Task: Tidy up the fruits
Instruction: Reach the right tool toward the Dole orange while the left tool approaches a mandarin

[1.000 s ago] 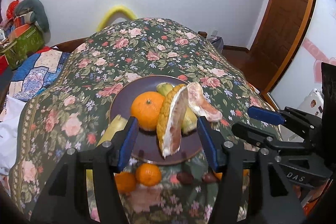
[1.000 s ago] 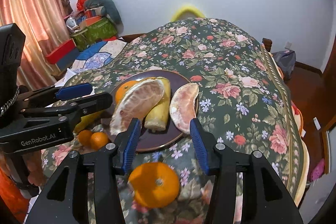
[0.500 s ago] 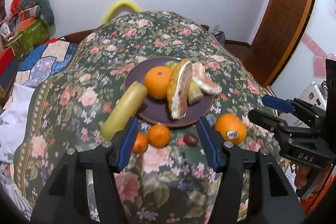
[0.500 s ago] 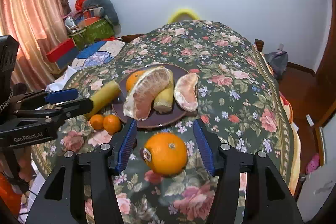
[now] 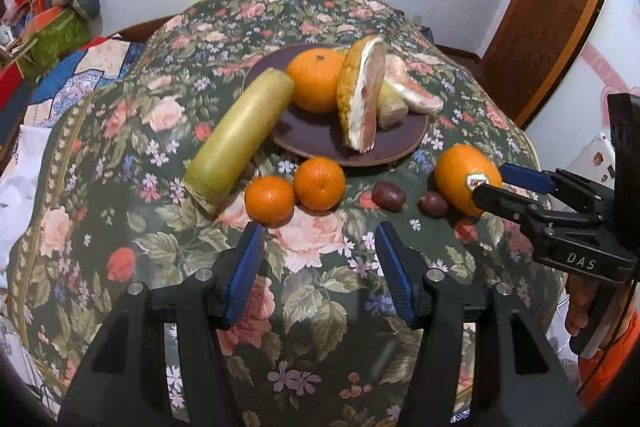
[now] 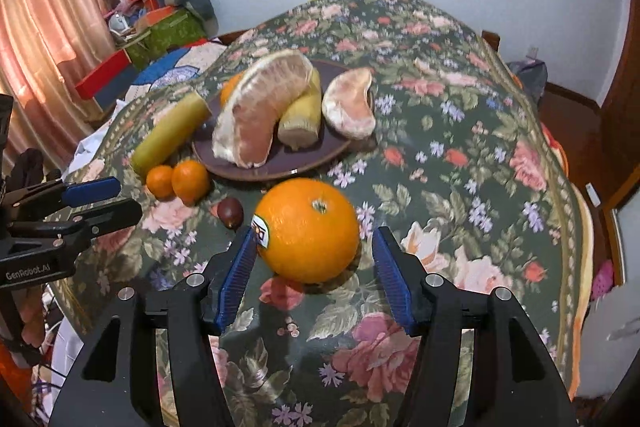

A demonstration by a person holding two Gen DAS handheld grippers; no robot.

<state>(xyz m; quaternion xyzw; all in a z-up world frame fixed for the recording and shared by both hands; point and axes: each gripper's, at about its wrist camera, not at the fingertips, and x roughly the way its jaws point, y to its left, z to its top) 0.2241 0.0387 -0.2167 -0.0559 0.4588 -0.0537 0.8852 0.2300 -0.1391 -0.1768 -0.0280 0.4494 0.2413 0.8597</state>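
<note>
A dark purple plate point(image 5: 400, 151) holds an orange point(image 5: 314, 81), pomelo wedges point(image 5: 360, 95) and a yellowish piece. A long yellow-green fruit point(image 5: 240, 131) leans on its left rim. Two small mandarins point(image 5: 296, 191) and two dark red fruits point(image 5: 388, 195) lie in front of the plate. My left gripper point(image 5: 320, 251) is open and empty, just short of the mandarins. A big stickered orange point(image 6: 308, 231) rests on the cloth between the opening jaws of my right gripper point(image 6: 314, 255). The left pad is right beside it and the right pad stands apart.
The flowered tablecloth point(image 6: 460, 131) falls away at the near and right edges. Bedding and boxes point(image 6: 160, 27) are piled at the far left, and a wooden door point(image 5: 548, 11) stands at the right. A hand point(image 5: 580, 311) holds the right gripper.
Both grippers have drawn back from the plate toward the near table edge. The right jaws have widened, and the big orange now sits out at their tips instead of deep between the fingers.
</note>
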